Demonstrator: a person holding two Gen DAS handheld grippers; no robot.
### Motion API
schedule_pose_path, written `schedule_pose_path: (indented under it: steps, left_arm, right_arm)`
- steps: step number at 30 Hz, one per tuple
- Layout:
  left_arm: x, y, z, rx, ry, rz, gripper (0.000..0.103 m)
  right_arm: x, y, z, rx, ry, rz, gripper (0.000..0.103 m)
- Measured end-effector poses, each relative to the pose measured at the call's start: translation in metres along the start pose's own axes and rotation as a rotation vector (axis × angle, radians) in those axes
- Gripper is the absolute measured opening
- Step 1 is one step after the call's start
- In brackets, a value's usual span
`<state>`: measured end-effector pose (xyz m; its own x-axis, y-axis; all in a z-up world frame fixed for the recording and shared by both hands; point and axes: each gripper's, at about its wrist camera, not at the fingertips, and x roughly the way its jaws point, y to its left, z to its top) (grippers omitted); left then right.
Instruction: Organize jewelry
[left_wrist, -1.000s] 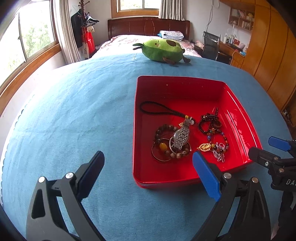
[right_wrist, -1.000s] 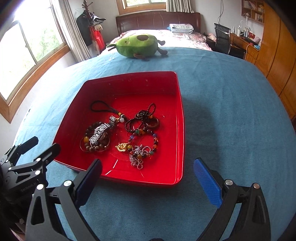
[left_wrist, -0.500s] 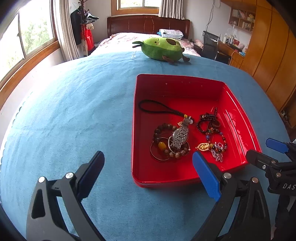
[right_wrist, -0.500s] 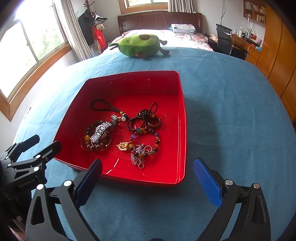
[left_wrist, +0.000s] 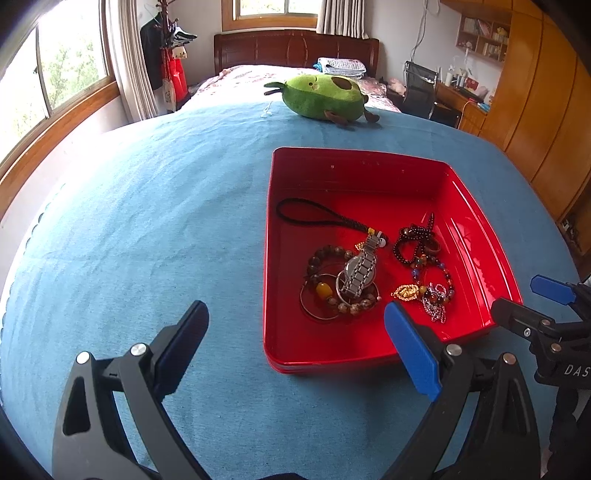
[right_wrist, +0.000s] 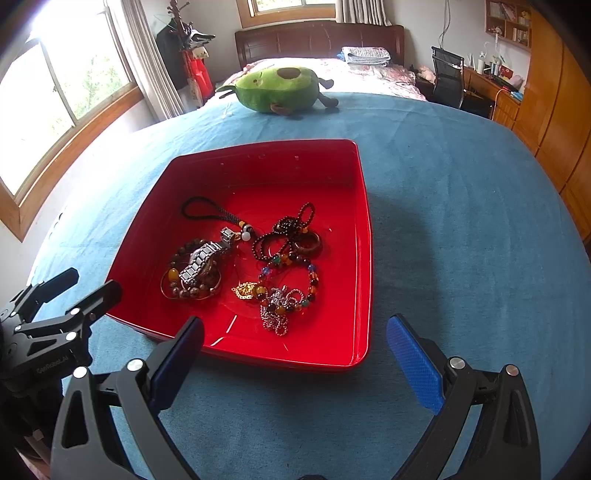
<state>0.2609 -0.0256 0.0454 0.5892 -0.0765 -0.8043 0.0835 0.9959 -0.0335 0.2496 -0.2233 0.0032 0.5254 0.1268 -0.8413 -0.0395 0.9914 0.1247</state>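
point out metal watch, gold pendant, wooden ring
metal watch (right_wrist: 199, 263), right wrist view, on the link band.
gold pendant (right_wrist: 245, 290), right wrist view, on its middle.
wooden ring (right_wrist: 308, 243), right wrist view, on its near rim.

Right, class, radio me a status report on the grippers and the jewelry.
Left gripper open, empty. Right gripper open, empty. Jewelry tangled in red tray. Nothing blocking.
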Motion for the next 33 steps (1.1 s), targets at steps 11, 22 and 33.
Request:
schedule_pose_path:
  steps: [11,22,33]
  left_arm:
    - [0.0016,0.0005,0.0006,-0.001,0.002,0.002,0.095]
    - [0.0033,-0.0002,0.0011,0.004,0.003,0.006,0.095]
    - [0.0059,0.0001,0.0014,0.001,0.014,-0.003,0.095]
  right_arm:
    - [0.0016,0.0007,0.0000,-0.006,0.004,0.000,0.099]
    - [0.0028,0.0008,0.0000,-0.006,0.007,-0.001,0.099]
    - [0.0049,0.0015,0.0003,-0.007,0.013,-0.002,0.099]
